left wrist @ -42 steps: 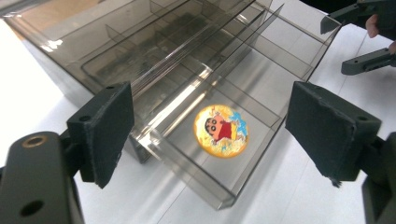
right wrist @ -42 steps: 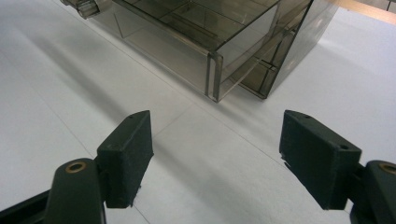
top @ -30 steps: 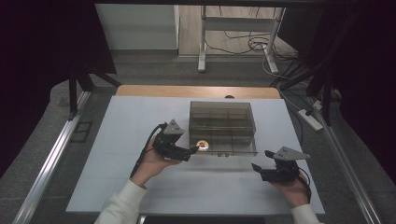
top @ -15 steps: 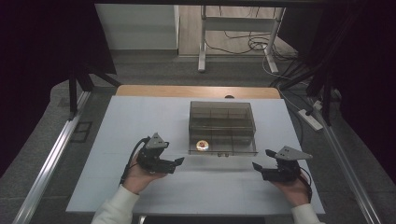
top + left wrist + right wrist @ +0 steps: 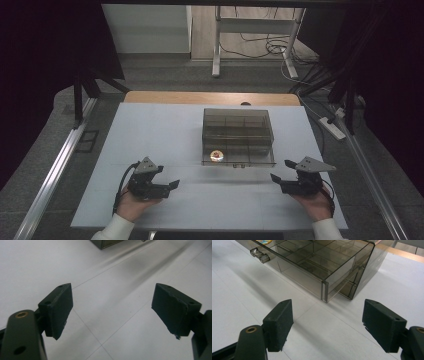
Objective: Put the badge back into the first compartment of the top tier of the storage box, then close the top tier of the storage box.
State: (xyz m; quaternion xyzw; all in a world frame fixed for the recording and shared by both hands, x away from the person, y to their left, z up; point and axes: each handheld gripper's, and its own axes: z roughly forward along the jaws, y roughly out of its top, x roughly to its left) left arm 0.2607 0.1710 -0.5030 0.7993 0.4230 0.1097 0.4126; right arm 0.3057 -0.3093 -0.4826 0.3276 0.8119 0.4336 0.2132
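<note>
A smoked clear plastic box with a pulled-out drawer (image 5: 237, 137) stands mid-table, divided into compartments. A small round orange-and-white object (image 5: 216, 155) lies in the drawer's front left compartment. My left gripper (image 5: 172, 185) rests low at the front left of the table, open, with only bare white table between its jaws (image 5: 112, 310). My right gripper (image 5: 274, 178) sits at the front right, open and holding nothing. In the right gripper view the drawer's corner (image 5: 324, 291) and its clear handle (image 5: 259, 254) lie just ahead of the right gripper (image 5: 327, 325).
The white table (image 5: 150, 130) has a wooden strip along its far edge. Metal rails run down both sides on the floor. A power strip (image 5: 332, 127) and cables lie on the floor at the right, and a stand's legs rise beyond the table.
My left gripper has drawn back from the drawer's front toward the table's near left edge. The round object stays in the drawer. The right gripper has barely moved.
</note>
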